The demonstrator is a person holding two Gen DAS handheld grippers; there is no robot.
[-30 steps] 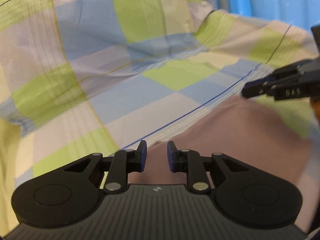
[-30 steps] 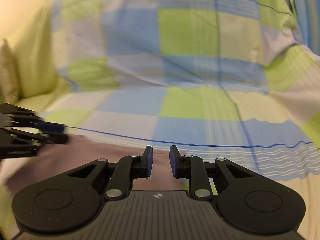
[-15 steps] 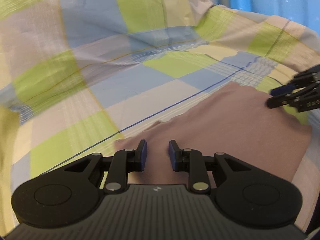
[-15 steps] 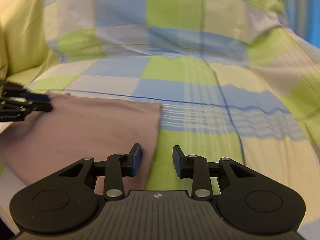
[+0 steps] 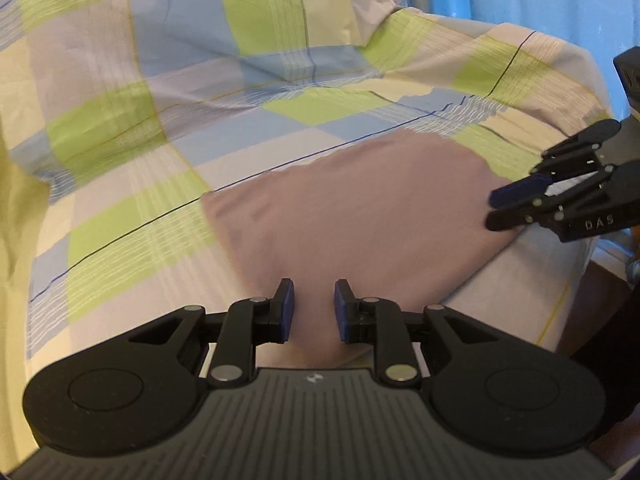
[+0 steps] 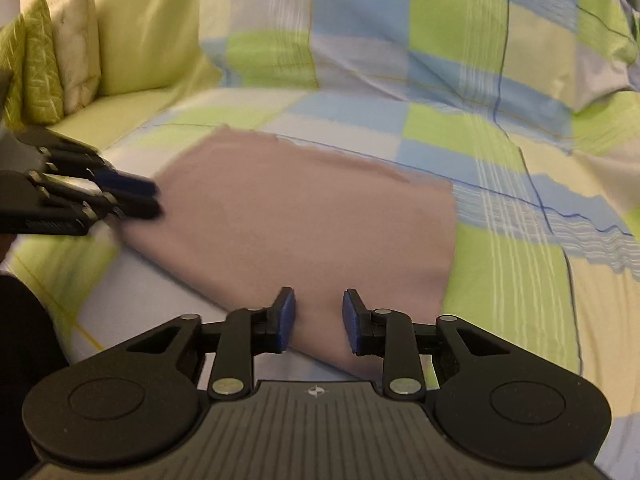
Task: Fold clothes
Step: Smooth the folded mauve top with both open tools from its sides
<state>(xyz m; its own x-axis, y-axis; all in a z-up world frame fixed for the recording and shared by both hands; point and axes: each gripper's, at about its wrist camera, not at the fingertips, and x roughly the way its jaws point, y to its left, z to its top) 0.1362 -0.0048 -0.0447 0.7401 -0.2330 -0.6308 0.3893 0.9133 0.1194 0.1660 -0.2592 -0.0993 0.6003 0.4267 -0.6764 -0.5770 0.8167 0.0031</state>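
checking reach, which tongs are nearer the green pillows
Left. The left tongs sit at the cloth edge nearest the pillows; the right tongs are over its far end.

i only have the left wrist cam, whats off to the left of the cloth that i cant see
Observer: In the right wrist view, cushions lean against a yellow-green backrest, far left.
Operator: is the cloth's right edge straight
Observer: Yes, the mauve cloth ends in a fairly straight edge on the checked sheet.
Operator: right gripper holding anything
Observer: No. The right gripper is open, with cloth showing between its fingers, not pinched.
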